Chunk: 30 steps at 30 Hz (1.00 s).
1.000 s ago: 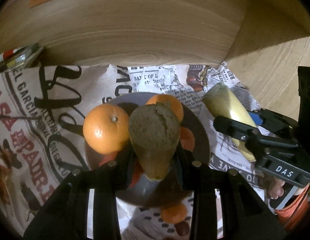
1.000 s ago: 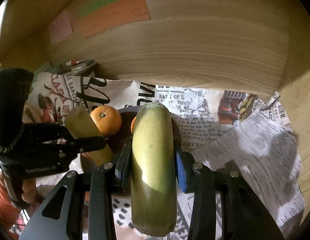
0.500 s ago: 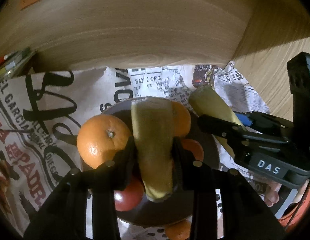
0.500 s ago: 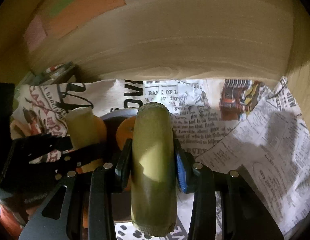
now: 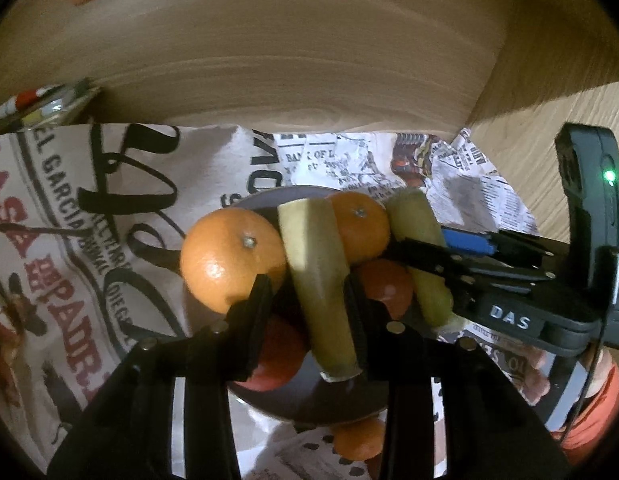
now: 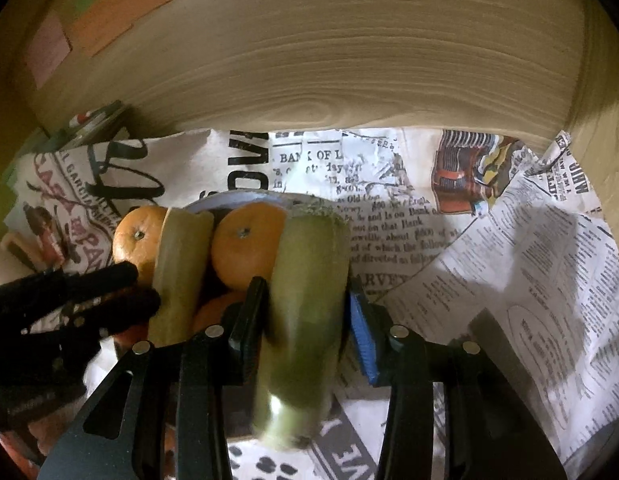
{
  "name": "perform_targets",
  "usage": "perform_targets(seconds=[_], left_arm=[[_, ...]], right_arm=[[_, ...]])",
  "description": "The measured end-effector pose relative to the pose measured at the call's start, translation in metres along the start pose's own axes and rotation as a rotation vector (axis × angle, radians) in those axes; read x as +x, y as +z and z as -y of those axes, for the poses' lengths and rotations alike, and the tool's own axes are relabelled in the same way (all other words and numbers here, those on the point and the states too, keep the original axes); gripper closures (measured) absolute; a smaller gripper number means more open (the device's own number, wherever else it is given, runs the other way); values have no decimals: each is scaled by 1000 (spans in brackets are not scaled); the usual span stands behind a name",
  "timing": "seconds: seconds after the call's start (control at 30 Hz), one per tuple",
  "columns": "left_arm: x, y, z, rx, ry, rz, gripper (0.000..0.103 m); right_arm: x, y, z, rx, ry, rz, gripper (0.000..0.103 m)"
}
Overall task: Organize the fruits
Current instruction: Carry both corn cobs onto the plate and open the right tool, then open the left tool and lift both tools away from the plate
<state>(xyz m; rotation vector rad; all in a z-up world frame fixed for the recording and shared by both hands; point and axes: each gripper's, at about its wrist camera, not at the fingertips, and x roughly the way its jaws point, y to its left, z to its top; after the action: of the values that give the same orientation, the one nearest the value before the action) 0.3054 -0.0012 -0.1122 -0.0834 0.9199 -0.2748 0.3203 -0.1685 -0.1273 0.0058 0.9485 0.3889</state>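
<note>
Reading left to right: large orange [image 5: 233, 258] at 9 o'clock on the dark plate [image 5: 349, 404]. My left claw [image 5: 309, 300] grasps a yellow-green stalk piece [image 5: 319, 288] over the plate's middle. Small orange [image 5: 361, 232] sits at 12 o'clock. My right claw [image 6: 305, 300] grasps a second stalk piece [image 6: 305, 312] at the plate's 3 o'clock rim, above the newspaper [image 6: 509, 264] covering the desk.
</note>
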Motion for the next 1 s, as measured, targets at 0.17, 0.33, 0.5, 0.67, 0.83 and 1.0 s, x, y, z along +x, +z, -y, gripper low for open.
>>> perform_targets(seconds=[0.17, 0.33, 0.5, 0.67, 0.83, 1.0], left_arm=[[-14, -4, -5, -20, -1, 14, 64], [-40, -11, -5, -21, 11, 61, 52], [-75, -26, 0, 5, 62, 141, 39], [-100, -46, -2, -1, 82, 185, 26], [-104, -69, -15, -33, 94, 165, 19], [-96, -91, -33, -75, 100, 115, 19]], right_arm=[[-17, -9, -4, -39, 12, 9, 62], [-42, -17, -16, -94, -1, 59, 62], [-67, -27, -32, -133, 37, 110, 61], [-80, -45, -48, -165, 87, 133, 55], [-72, -68, -62, -198, 106, 96, 53], [-52, -82, -71, -204, 116, 29, 53]])
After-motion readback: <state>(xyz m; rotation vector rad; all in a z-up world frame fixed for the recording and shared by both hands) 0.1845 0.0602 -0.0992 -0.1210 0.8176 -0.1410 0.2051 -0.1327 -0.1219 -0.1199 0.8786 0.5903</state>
